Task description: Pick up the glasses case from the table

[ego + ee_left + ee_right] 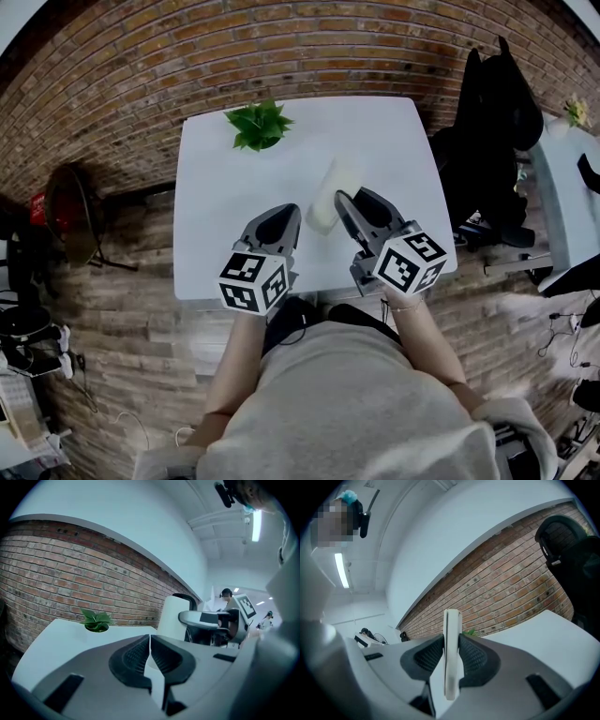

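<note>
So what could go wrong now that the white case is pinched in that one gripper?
1. The right gripper pinches the glasses case across its thin side, and much of it sticks out past the gripper, so it might swivel or slip.
2. The left gripper is shut and empty beside it; a slip could drop the case onto the table.
3. The plant stands at the table's far edge; a forward swing could bump it.

Left hand-held gripper point(150, 638) is closed, right hand-held gripper point(452, 640) clamps the glasses case point(452, 620).
</note>
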